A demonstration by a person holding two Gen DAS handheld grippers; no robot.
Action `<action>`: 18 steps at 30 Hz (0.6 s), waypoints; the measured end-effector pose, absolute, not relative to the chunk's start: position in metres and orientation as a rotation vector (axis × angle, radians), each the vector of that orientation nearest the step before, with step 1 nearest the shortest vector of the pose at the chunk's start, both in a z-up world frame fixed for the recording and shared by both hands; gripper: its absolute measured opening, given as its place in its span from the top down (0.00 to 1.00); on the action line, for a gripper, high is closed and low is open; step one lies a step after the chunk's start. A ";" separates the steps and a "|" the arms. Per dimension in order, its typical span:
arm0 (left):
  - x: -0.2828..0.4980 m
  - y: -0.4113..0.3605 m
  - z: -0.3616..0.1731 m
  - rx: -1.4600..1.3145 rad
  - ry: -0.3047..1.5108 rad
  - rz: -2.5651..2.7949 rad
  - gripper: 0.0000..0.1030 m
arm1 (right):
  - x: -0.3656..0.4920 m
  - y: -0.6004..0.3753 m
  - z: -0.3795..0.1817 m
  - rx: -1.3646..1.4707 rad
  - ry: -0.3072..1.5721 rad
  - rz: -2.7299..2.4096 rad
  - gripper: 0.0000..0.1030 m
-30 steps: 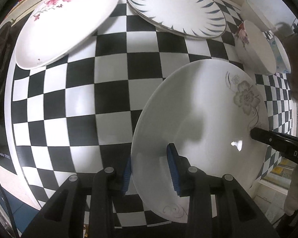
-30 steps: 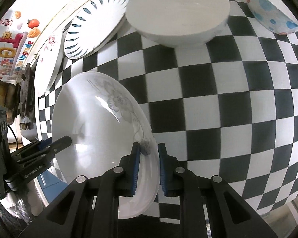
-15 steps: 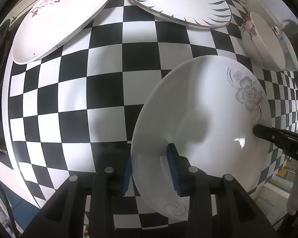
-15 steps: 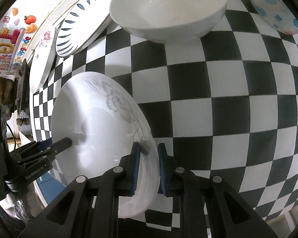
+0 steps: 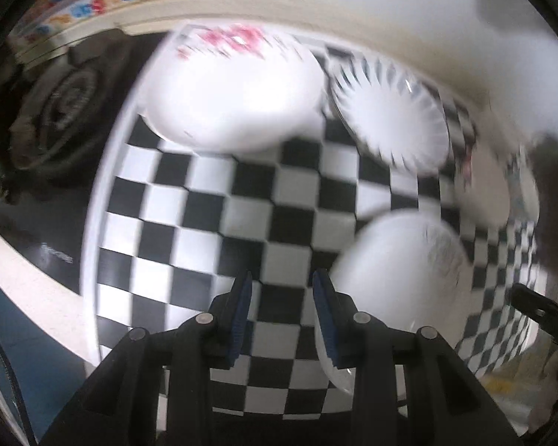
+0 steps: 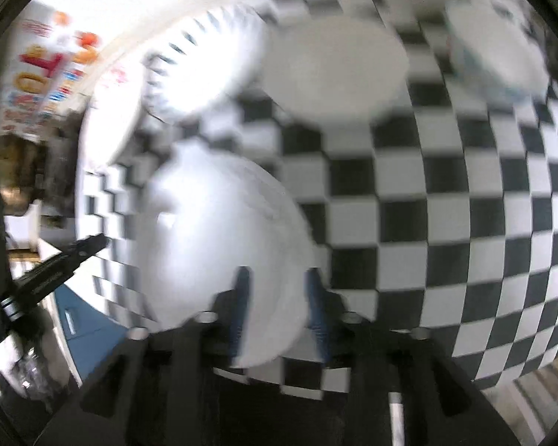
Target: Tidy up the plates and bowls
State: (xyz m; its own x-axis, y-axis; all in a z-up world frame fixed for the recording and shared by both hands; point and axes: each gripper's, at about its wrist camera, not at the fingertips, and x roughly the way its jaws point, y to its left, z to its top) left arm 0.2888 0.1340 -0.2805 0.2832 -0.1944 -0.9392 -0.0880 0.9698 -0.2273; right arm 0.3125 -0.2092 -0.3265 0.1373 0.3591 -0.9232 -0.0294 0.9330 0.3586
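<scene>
Change: both grippers released the grey-flower plate (image 5: 398, 260); it lay on the checkered counter (image 5: 204, 223).
Jaws: left gripper (image 5: 281, 316) and right gripper (image 6: 279, 308) apart, empty.
Meaning: plate seemingly placed.

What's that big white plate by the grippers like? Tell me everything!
The white plate is round, shiny and ceramic-looking, with a faint grey flower near one rim, blurred here. It seems to rest on the checkered tablecloth, near its front edge. Its rim sits between the right gripper's spread fingers. The left gripper is open beside it, not around it.
</scene>
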 end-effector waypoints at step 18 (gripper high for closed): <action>0.366 0.265 -0.349 -0.664 1.355 0.166 0.69 | 0.531 0.000 -0.355 -0.110 1.391 0.691 0.42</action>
State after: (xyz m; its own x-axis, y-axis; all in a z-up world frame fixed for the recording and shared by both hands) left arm 0.3656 0.2650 -0.3492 0.2338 -0.2605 -0.9367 -0.4792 0.8074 -0.3441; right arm 0.5310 -0.0002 -0.3551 0.0188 0.3814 -0.9242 -0.5064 0.8007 0.3201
